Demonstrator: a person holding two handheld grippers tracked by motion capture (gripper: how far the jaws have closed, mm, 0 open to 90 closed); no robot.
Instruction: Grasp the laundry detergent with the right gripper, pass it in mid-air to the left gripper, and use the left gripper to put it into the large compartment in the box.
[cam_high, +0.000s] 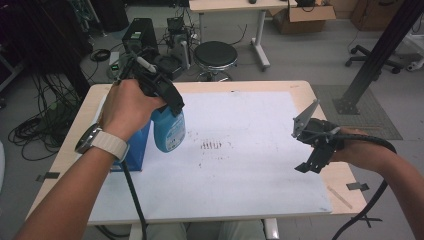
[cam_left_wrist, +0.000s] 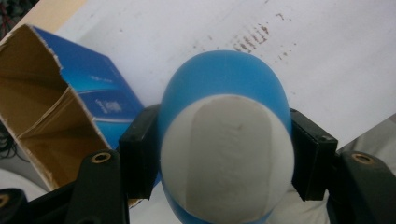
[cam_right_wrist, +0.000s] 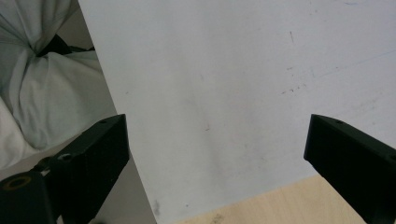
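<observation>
Gripping a blue bottle (cam_high: 168, 131), the left gripper (cam_high: 172, 107) has it clamped between both jaws and lifted off the white sheet (cam_high: 240, 165) at the left side of the table (cam_high: 300, 86). In the left gripper view the bottle (cam_left_wrist: 225, 140) sits squarely between the two black pads (cam_left_wrist: 140, 158), its blue body with a whitish label panel pressed on both sides, so the grasp looks secure.

An open blue carton (cam_high: 135, 150) stands just beside the bottle, on its left as seen from above. The left gripper view shows the carton (cam_left_wrist: 60, 112) with a torn top edge and bare brown inside; nothing can be made out within it. Whether the bottle is on its way in or out cannot be told.

The right gripper (cam_high: 314, 150) hangs over the right part of the sheet, well apart from bottle and carton. Its jaws stand wide apart with nothing between them, as the right gripper view confirms, looking down on bare sheet (cam_right_wrist: 224, 93) and a strip of wooden table edge (cam_right_wrist: 280, 205).

Judgement: the pick-up stage is complete, with the bottle held and clear of the surface. Placement is outstanding, since the bottle rests nowhere yet. The right gripper has no share in the work so far. Dark smudges (cam_high: 211, 145) mark the sheet near its middle.
</observation>
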